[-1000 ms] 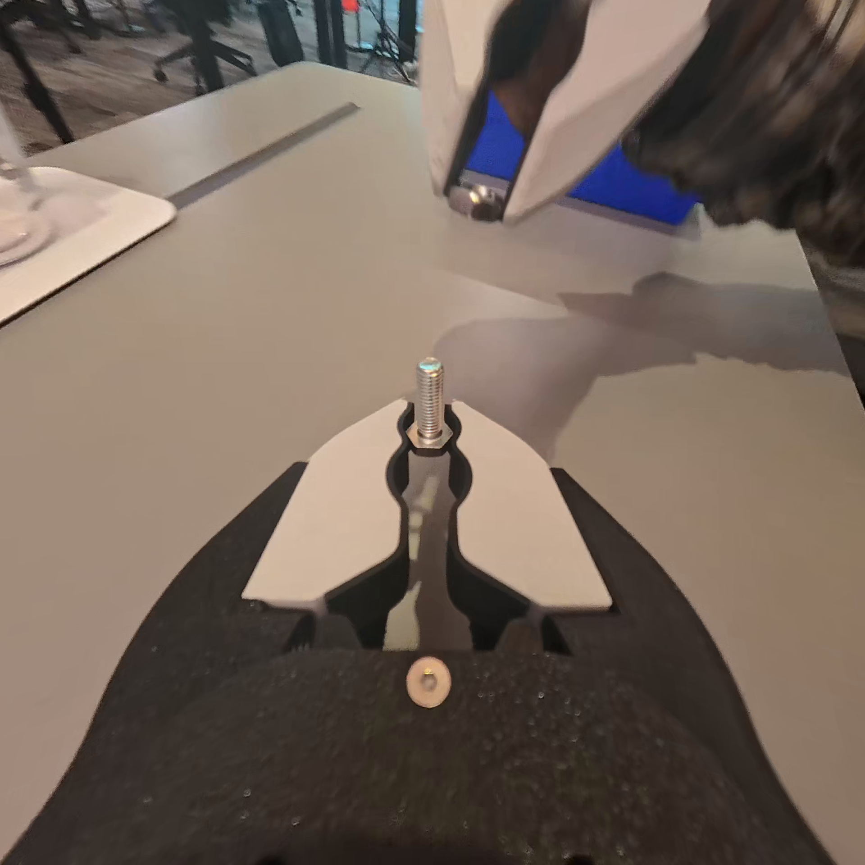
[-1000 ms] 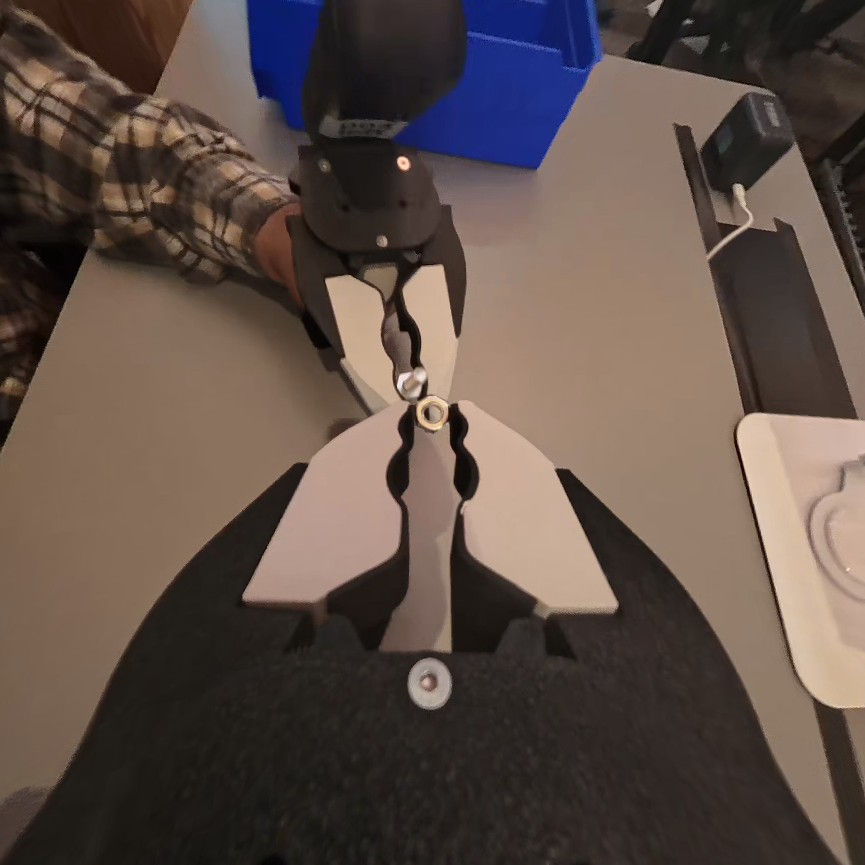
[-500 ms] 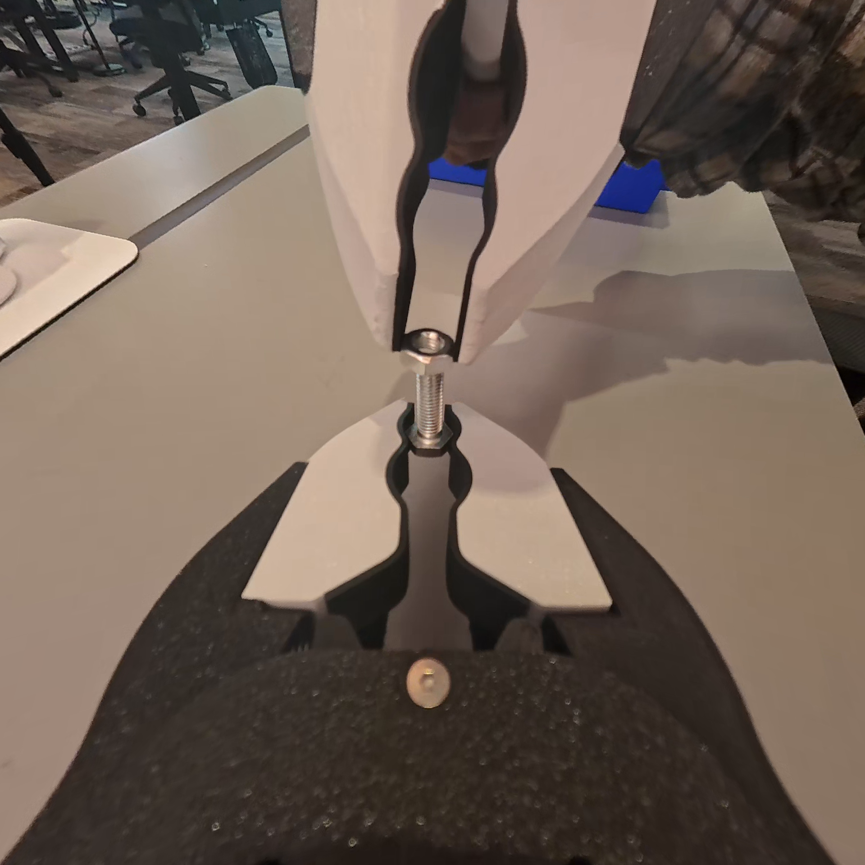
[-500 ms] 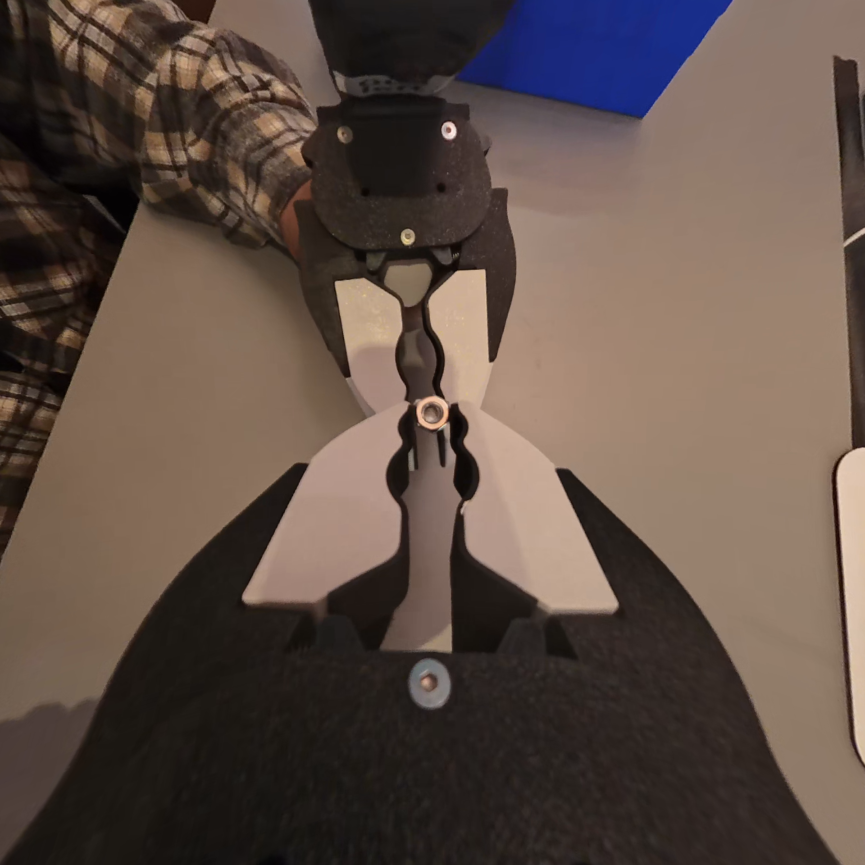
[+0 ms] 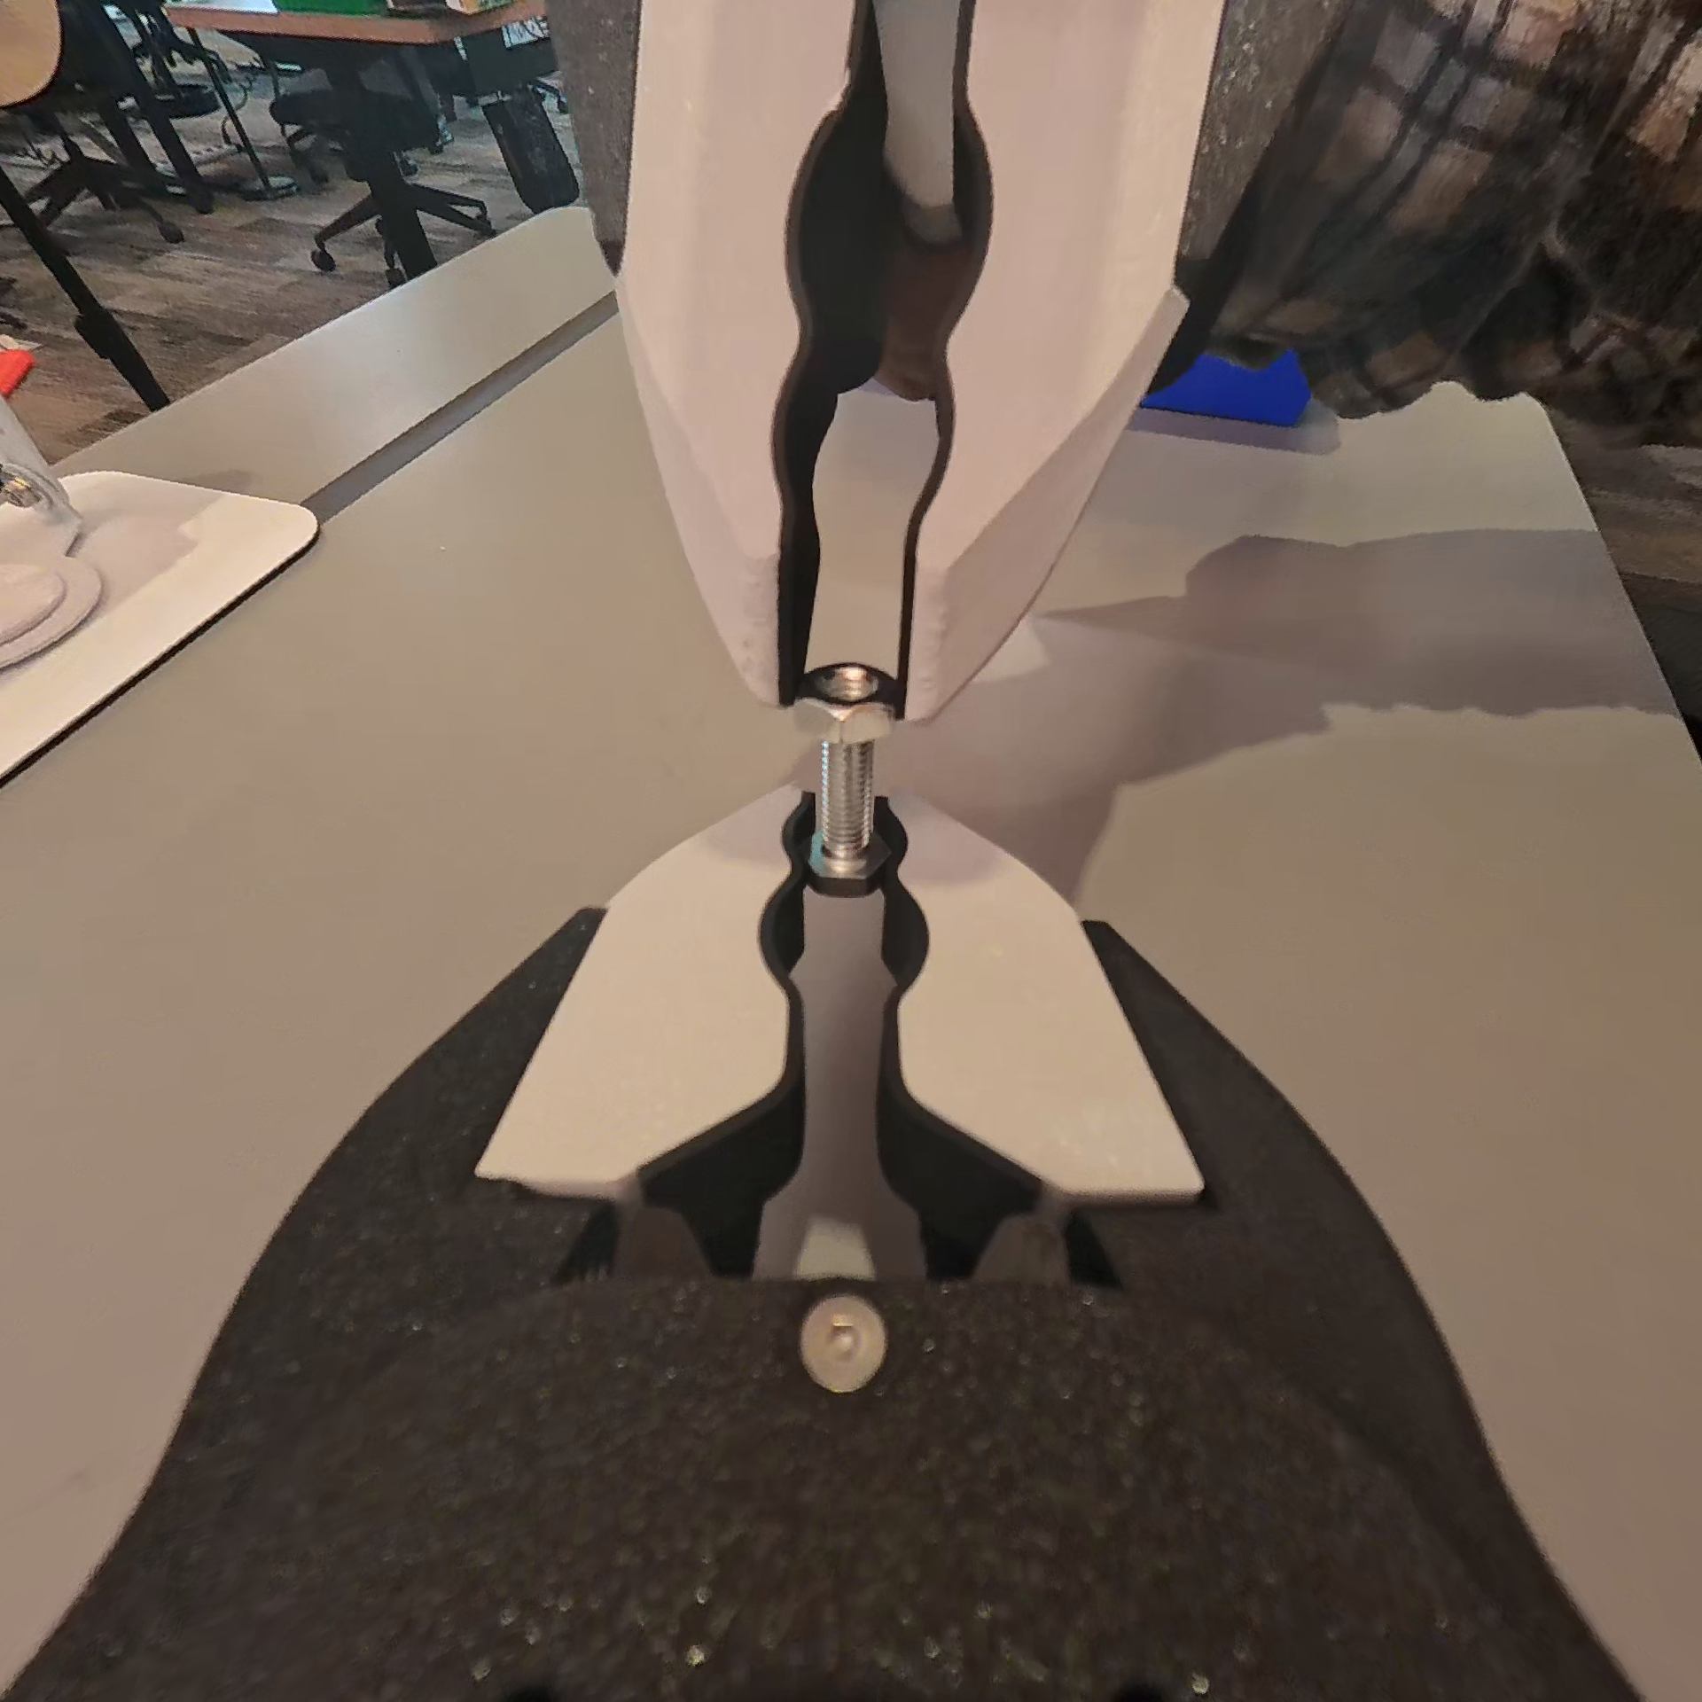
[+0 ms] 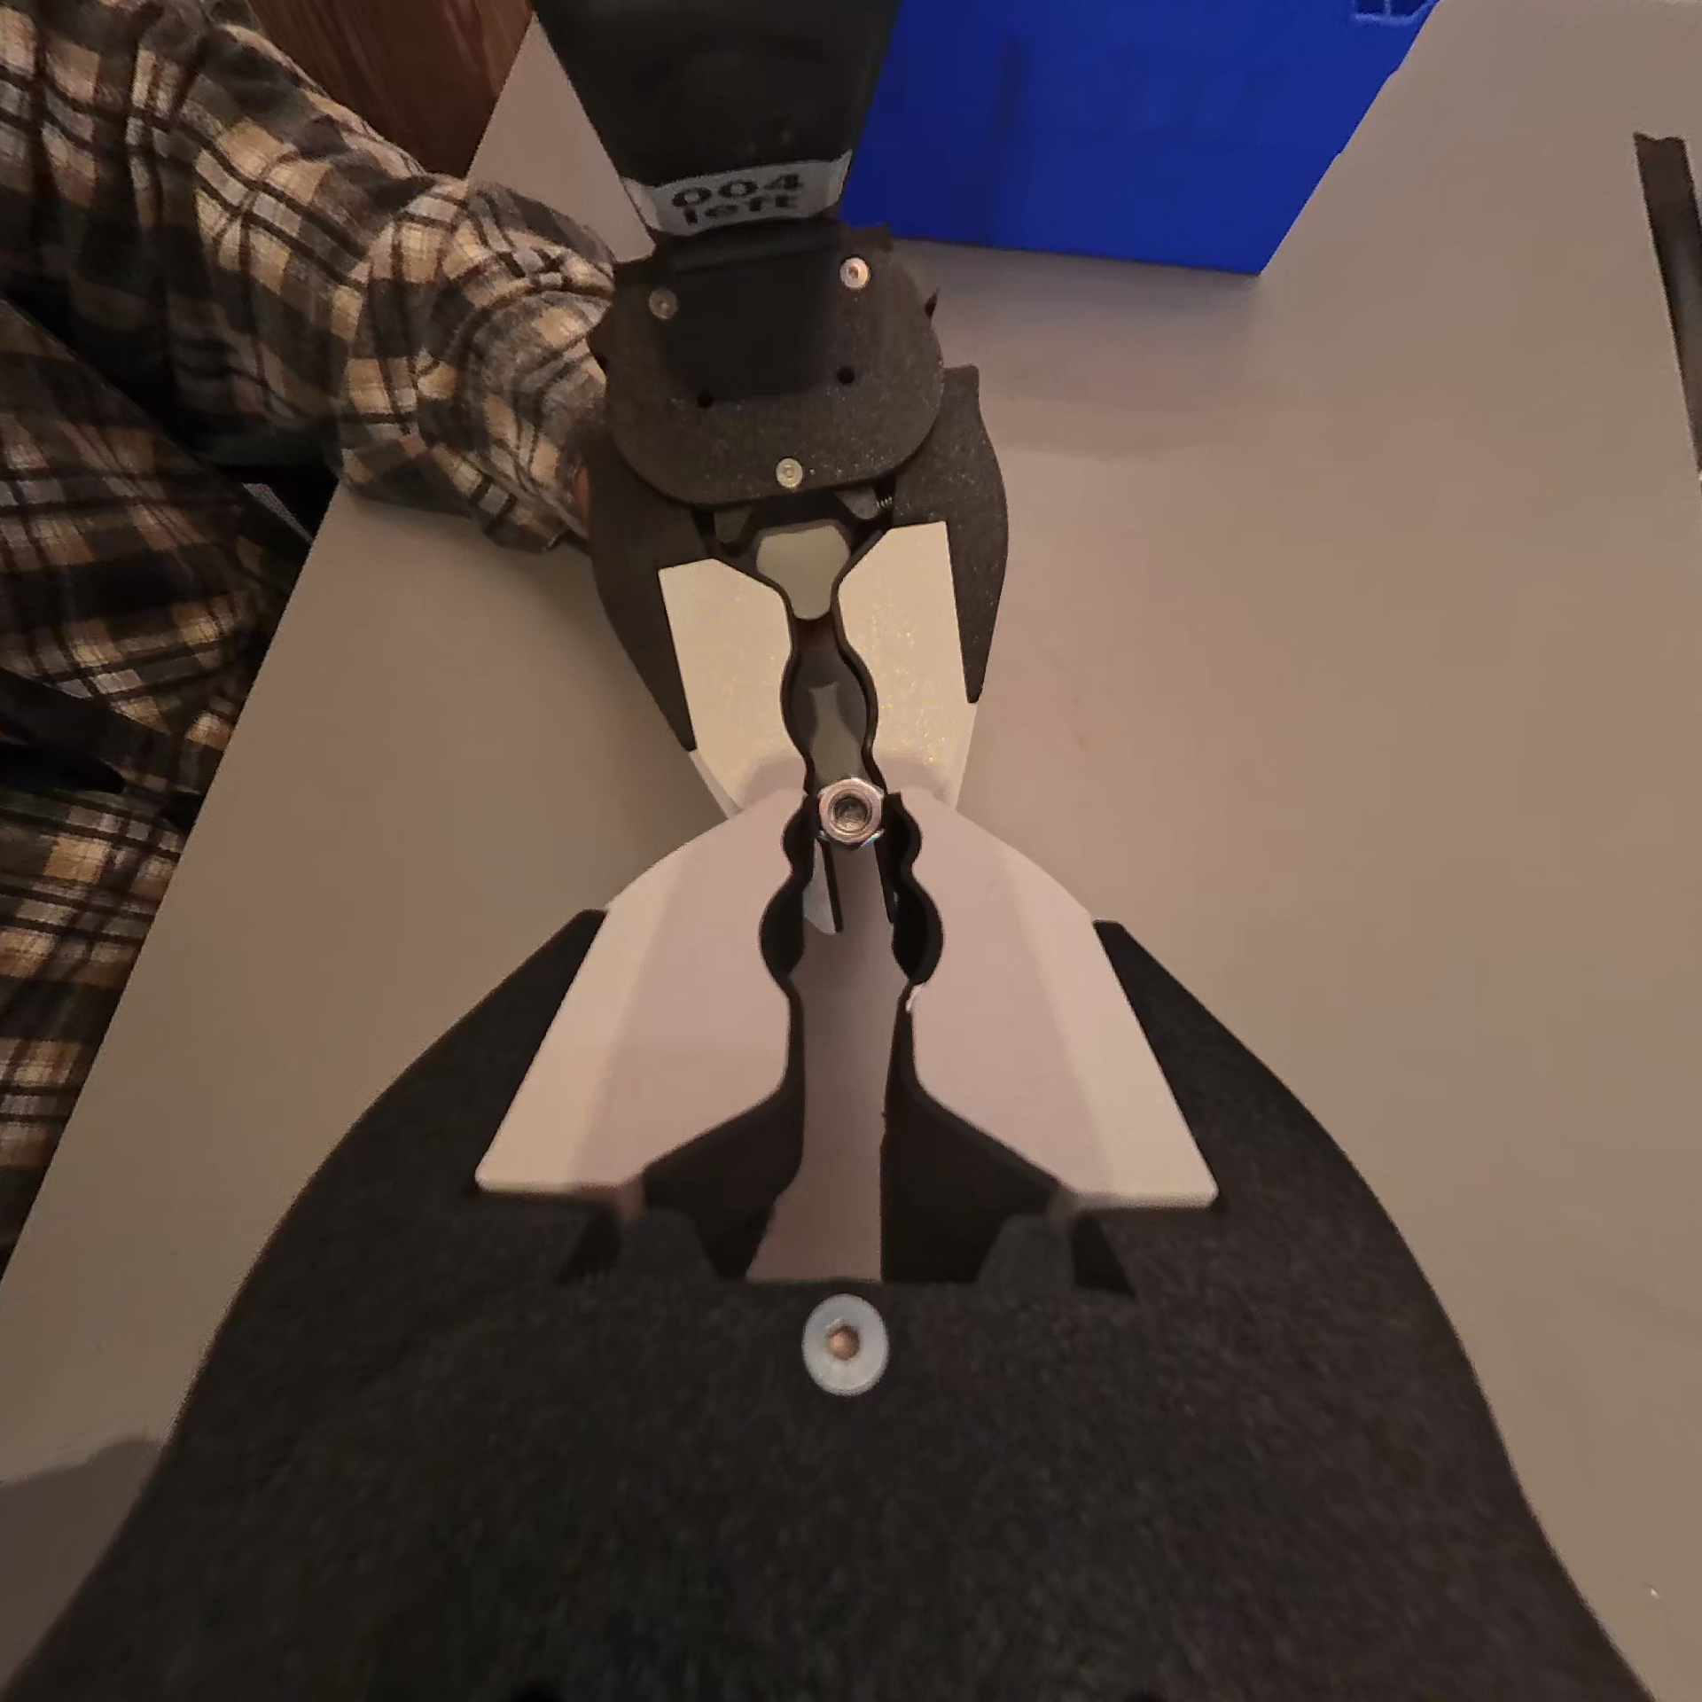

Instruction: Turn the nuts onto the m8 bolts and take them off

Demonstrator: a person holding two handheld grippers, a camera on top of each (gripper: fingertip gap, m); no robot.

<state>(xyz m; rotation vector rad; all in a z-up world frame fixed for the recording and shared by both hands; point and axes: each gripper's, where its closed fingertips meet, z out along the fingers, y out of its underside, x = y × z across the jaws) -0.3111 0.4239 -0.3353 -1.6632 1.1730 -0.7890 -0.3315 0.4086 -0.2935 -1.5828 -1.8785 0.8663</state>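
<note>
**Dim, warm indoor light with soft blur**

Both views are dim and warm-toned. The matte grey surface (image 5: 387,829) carries broad, soft-edged shadows at the right and a pale sheen. The plaid fabric sleeve (image 5: 1474,203) is blurred, the black foreground is soft, and wide-angle distortion bends the edges.

The bolt (image 5: 843,810) and nut (image 5: 844,702) are bright, shiny metal, the bolt's shank threaded. Gripper fingers (image 5: 672,1031) look like smooth matt white plastic on grainy black bodies. The table (image 5: 368,829) is smooth, matt grey. The sleeve (image 6: 276,304) is plaid cloth.

Grey table (image 5: 368,829), blue bin (image 6: 1105,138), white tray (image 5: 166,589), office chairs (image 5: 387,193)
</note>
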